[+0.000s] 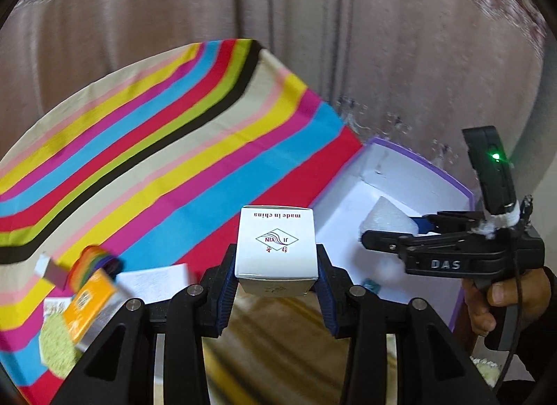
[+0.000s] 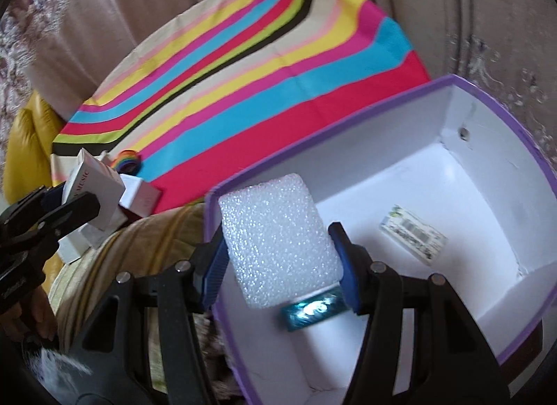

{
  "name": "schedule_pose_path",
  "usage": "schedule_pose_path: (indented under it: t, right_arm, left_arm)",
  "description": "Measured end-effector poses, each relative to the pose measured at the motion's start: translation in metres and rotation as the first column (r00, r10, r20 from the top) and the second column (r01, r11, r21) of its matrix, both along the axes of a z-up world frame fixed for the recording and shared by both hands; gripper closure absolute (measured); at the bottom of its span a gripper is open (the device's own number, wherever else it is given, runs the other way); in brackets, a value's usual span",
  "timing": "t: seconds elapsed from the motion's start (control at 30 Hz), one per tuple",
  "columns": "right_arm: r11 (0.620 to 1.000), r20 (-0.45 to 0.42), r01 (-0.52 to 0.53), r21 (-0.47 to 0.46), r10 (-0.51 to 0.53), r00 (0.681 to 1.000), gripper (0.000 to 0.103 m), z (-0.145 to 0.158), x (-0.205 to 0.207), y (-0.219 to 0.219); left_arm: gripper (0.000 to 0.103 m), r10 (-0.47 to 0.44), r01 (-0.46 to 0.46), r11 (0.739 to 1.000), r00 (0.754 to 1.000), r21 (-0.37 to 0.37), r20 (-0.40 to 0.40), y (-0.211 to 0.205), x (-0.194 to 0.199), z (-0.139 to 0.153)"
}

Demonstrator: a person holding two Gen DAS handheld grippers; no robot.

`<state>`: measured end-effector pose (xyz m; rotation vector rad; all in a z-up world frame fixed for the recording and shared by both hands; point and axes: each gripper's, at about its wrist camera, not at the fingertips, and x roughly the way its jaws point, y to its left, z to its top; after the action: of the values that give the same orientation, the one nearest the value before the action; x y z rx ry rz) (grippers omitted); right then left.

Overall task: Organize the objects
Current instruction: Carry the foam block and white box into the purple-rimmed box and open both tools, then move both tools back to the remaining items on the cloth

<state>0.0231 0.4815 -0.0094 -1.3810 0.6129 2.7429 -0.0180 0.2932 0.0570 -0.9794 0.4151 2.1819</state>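
Note:
In the left wrist view my left gripper (image 1: 275, 267) is shut on a small white carton (image 1: 275, 244) printed "made in china", held above the edge of the striped cloth (image 1: 174, 133). To its right my right gripper (image 1: 377, 241) grips a white foam block (image 1: 390, 218) over the purple-rimmed white box (image 1: 431, 168). In the right wrist view the right gripper (image 2: 280, 251) pinches the foam block (image 2: 278, 238) between its blue pads above the box's (image 2: 383, 107) near corner. The left gripper (image 2: 75, 208) with its carton (image 2: 95, 189) shows at the left.
Inside the box lie a teal packet (image 2: 313, 312) and a small printed card (image 2: 412, 236). On the cloth's near corner sit a rainbow tape roll (image 1: 94, 262), an orange pack (image 1: 90, 304), a paper leaflet (image 1: 153, 279) and a green pad (image 1: 55, 342). A curtain hangs behind.

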Motion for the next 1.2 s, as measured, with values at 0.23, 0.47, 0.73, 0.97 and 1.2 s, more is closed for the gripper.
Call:
schedule_pose_path:
  t: [0.23,0.47,0.73,0.97,1.2]
  right_arm:
    - [0.995,0.041,0.088,0.054,-0.09,0.995,0.042,-0.003,0.004,0.017]
    - [0.99,0.051,0.124,0.073,-0.128,0.991,0.028,-0.004,0.003,0.023]
    - [0.962,0.024,0.169,0.213,-0.178,0.984,0.021,0.014,0.005,0.013]
    - [0.918,-0.057,0.169,0.359,-0.159,0.986,0.013,0.04,-0.001,-0.012]
    - [0.914,-0.146,0.156,0.375,-0.108,0.983,0.013,0.057,-0.004,-0.037]
  left_arm:
    - [0.06,-0.073,0.073,0.997,0.997,-0.008,0.001,0.026,0.006,-0.003]
    - [0.035,-0.068,0.068,0.998,0.998,0.016,0.01,0.026,0.003,-0.002]
    - [0.017,0.025,-0.019,0.996,0.998,0.088,-0.066,0.001,0.004,0.017]
    - [0.017,0.179,-0.174,0.984,0.951,0.041,-0.252,-0.035,0.007,0.027]
    - [0.017,0.216,-0.176,0.969,0.945,0.173,-0.247,-0.089,0.014,0.041]
